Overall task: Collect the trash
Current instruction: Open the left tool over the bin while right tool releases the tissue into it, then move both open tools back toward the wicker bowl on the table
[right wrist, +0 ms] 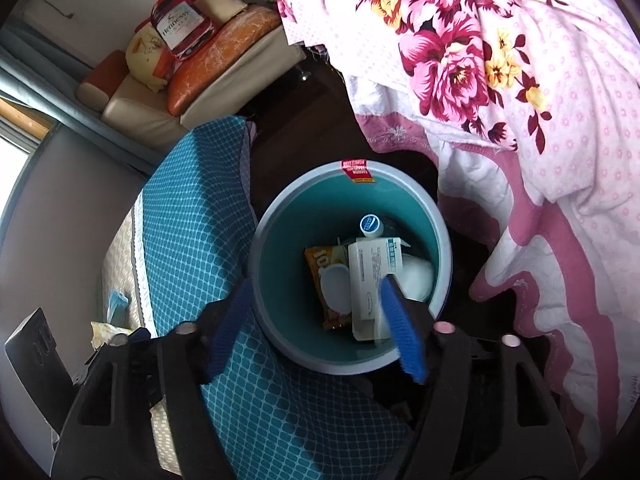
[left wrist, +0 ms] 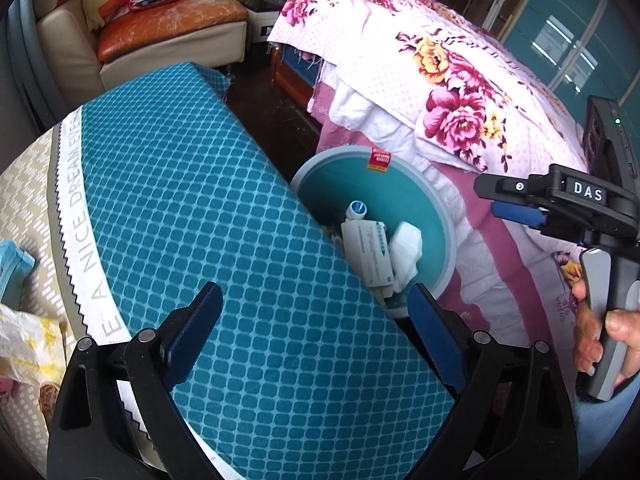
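Note:
A teal trash bin point(right wrist: 280, 216) with a grey rim stands on the floor between a table and a bed; it also shows in the left wrist view point(left wrist: 332, 184). Inside lie a white carton point(right wrist: 370, 276), a small bottle with a blue cap point(right wrist: 371, 225), an orange snack wrapper point(right wrist: 320, 258), a white round lid point(right wrist: 337, 286) and white tissue point(right wrist: 418, 276). My right gripper point(right wrist: 316, 284) is open and empty, directly above the bin. My left gripper point(left wrist: 316, 300) is open and empty over the table's blue cloth edge. The right gripper point(left wrist: 516, 204) shows at right in the left wrist view.
A table with a blue patterned cloth point(left wrist: 192, 208) stands left of the bin. A light blue packet point(left wrist: 12, 268) and a yellow-white wrapper point(left wrist: 28, 344) lie on its beige top. A bed with a floral quilt point(left wrist: 440, 72) is right. A sofa point(left wrist: 160, 28) stands behind.

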### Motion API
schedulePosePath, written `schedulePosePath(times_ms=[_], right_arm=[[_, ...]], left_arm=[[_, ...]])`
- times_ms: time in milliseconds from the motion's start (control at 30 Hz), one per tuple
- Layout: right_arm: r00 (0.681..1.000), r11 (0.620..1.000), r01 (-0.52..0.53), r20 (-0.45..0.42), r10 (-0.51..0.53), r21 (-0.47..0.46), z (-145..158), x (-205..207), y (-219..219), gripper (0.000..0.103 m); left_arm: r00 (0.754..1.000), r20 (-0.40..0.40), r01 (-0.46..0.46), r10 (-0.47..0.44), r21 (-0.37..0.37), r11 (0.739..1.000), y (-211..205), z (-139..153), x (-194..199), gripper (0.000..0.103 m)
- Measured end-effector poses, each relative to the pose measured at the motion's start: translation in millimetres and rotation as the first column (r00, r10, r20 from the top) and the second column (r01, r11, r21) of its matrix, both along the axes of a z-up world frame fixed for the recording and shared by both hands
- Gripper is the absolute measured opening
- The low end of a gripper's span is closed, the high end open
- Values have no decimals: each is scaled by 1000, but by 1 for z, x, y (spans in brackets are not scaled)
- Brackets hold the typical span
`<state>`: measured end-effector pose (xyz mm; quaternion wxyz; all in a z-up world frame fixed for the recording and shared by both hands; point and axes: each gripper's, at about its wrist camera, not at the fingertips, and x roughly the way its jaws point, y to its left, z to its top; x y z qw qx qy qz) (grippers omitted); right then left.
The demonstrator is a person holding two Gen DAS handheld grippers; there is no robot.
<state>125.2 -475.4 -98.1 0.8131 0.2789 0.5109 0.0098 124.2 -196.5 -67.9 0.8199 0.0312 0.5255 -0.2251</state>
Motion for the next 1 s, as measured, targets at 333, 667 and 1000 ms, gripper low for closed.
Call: schedulePosePath(times_ms=[333,667,1000], right_arm=[[999,999,-32,-44,31,-21,9,-10,20,76],[994,994,-105,-44,103,-44,28,-16,67,77],[976,975,-216,-41,214,-50,44,-14,135,79]], left_arm=[[999,-15,-39,39,-24,999,29,4,-17,94],[996,3,-91,91,-44,995,80,18,-37,94],[984,41,-172,174,-50,984,152,29,-59,95]])
